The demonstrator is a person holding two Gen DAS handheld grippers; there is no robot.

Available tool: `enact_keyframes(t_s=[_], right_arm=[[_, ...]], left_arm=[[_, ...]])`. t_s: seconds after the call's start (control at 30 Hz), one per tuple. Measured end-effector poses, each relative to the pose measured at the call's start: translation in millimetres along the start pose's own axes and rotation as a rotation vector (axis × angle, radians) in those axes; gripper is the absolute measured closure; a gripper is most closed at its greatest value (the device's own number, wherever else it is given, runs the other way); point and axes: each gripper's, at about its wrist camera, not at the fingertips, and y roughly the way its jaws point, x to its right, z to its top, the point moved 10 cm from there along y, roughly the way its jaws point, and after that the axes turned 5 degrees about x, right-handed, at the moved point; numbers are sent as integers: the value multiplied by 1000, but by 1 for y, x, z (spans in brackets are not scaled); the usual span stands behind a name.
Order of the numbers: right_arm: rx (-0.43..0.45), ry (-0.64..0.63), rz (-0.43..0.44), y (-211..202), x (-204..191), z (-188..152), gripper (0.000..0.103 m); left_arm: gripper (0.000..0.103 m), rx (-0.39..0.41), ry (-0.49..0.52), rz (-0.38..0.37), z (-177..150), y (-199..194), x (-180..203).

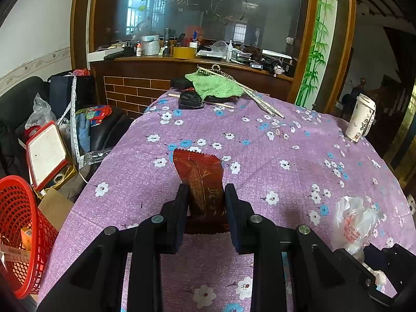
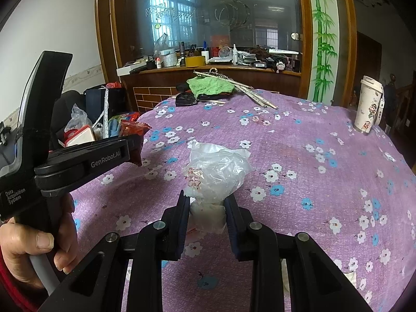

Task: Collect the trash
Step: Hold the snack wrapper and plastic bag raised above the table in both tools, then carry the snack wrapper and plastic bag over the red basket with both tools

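Right wrist: wrapper mostly hidden

The table (purple flowered cloth) bears a paper cup and green towel.

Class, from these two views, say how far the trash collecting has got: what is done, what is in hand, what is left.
Done: the red basket beside the table already holds some scraps. In hand: the left gripper is shut on a red wrapper, and the right gripper is shut on a crumpled plastic bag; neither is in the basket yet. Left: dropping both in, and perhaps the paper cup.
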Motion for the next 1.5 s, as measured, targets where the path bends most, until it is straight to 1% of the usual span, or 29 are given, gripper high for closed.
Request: enact_keyframes(t_s=[0.83,0.97,1.03,1.13,1.27,1.4,1.5], right_arm=[[7,15,-12,-1,5,2,74],[10,32,-22,-2,11,4,74],[13,41,-28,-3,14,5,74],[6,57,-25,-1,17,5,74],[10,66,-16,-3,17,6,74],[20,65,-8,-6,14,7,74],[23,55,-5,-7,11,7,74]], left_arm=[[76,3,3,4,0,1,0],[76,-2,1,17,-2,3,-4],[76,5,8,41,-1,2,-8],[76,8,3,51,2,-5,-10],[76,28,22,76,4,-22,-11],[76,45,40,101,1,-42,-14],[76,43,43,105,-6,-56,-19]])
